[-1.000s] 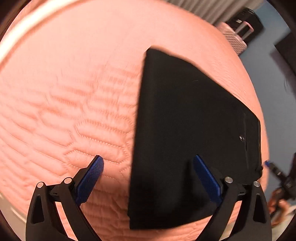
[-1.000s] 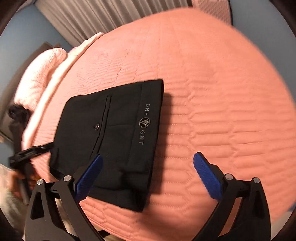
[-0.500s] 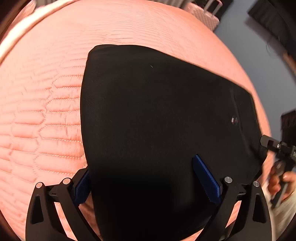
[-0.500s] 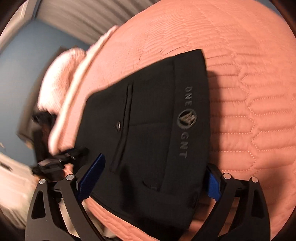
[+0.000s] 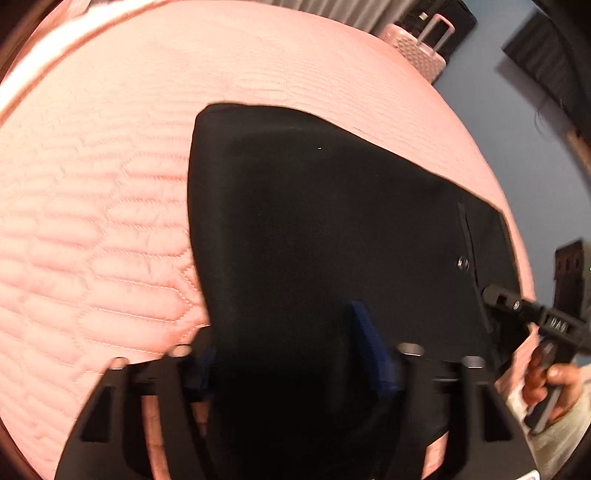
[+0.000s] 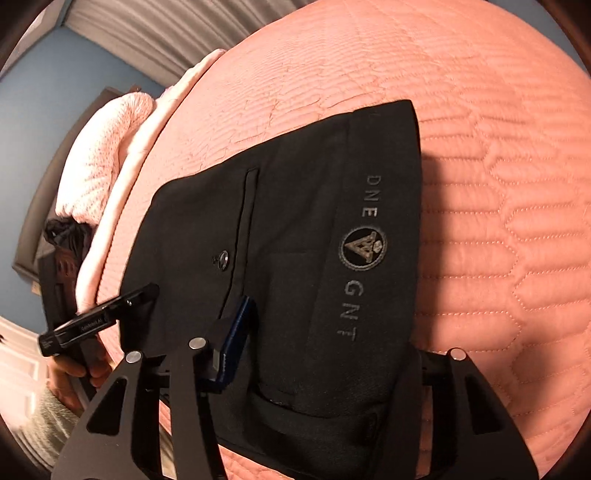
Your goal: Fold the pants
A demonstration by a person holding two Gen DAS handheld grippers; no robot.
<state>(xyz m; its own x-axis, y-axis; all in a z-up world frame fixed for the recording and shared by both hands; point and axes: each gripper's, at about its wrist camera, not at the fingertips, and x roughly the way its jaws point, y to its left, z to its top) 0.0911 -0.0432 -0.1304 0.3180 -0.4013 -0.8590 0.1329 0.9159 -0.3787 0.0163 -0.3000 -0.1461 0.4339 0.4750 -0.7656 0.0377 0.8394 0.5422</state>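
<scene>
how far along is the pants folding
Already done: the black pants lie folded into a compact rectangle on the pink quilt. In hand: both claws have just been closing, the left claw and right claw each straddling the near edge. Left: probably one more fold.

Left wrist view: looks steeply down and close over the near edge of the folded black pants (image 5: pixel 325 236) on the pink quilt (image 5: pixel 96 221); suitcase (image 5: pixel 417 48) at far edge. Right wrist view: same steep, close angle, from the waistband end; pillows (image 6: pixel 107 158) and curtain (image 6: pixel 155 33) behind. Shared: pants, quilt. Each camera catches the other tool: right gripper (image 5: pixel 517 306) at right margin, left gripper (image 6: pixel 110 314) at left margin
</scene>
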